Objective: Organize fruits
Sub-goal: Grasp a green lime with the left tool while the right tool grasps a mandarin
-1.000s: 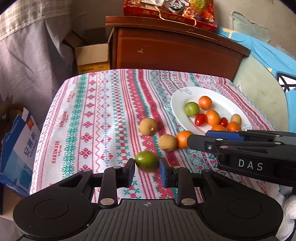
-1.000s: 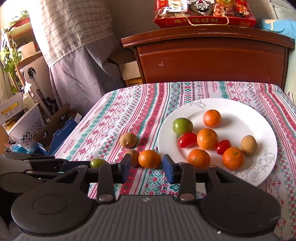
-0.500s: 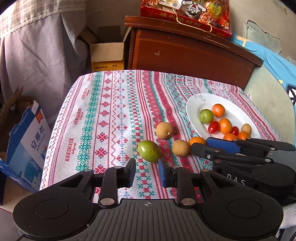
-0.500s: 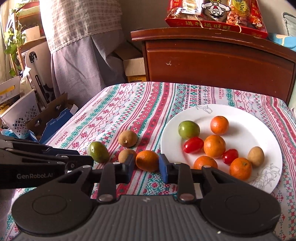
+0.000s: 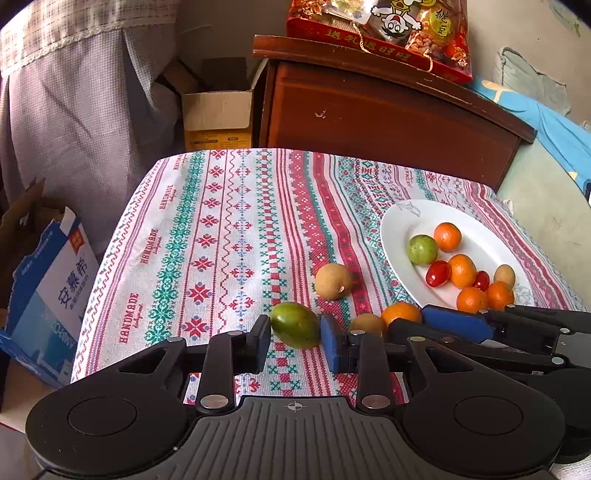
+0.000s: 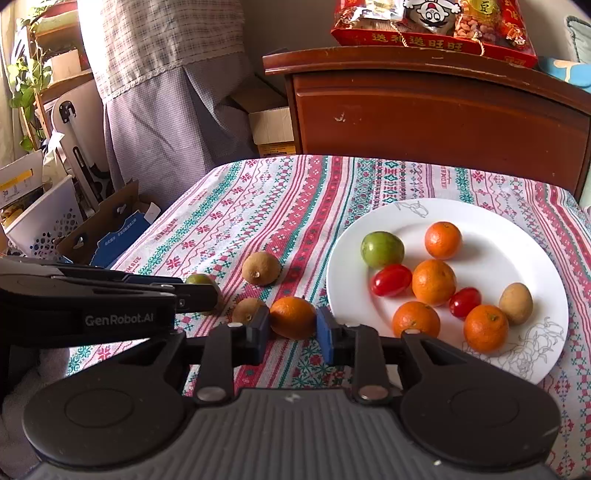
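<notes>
My left gripper (image 5: 295, 341) is shut on a green fruit (image 5: 295, 325) and holds it just above the patterned tablecloth (image 5: 221, 240). My right gripper (image 6: 291, 334) is shut on an orange (image 6: 293, 316) near the plate's left edge. Two brown fruits lie on the cloth: one (image 6: 261, 267) further back, one (image 6: 248, 310) beside the orange. A white plate (image 6: 491, 221) holds a green fruit (image 6: 382, 248), several oranges, two red tomatoes and a brown fruit (image 6: 516, 303). The left gripper's body (image 6: 92, 306) crosses the right wrist view.
A dark wooden cabinet (image 5: 388, 110) with a red snack pack (image 5: 384, 33) stands behind the table. A cardboard box (image 5: 218, 114) sits at the back left. A blue carton (image 5: 48, 295) stands off the table's left edge. Baskets and a plant (image 6: 26, 81) are at far left.
My left gripper has closed on the green fruit and lifted it slightly. My right gripper has closed on the orange. Both views have pulled back a little.
</notes>
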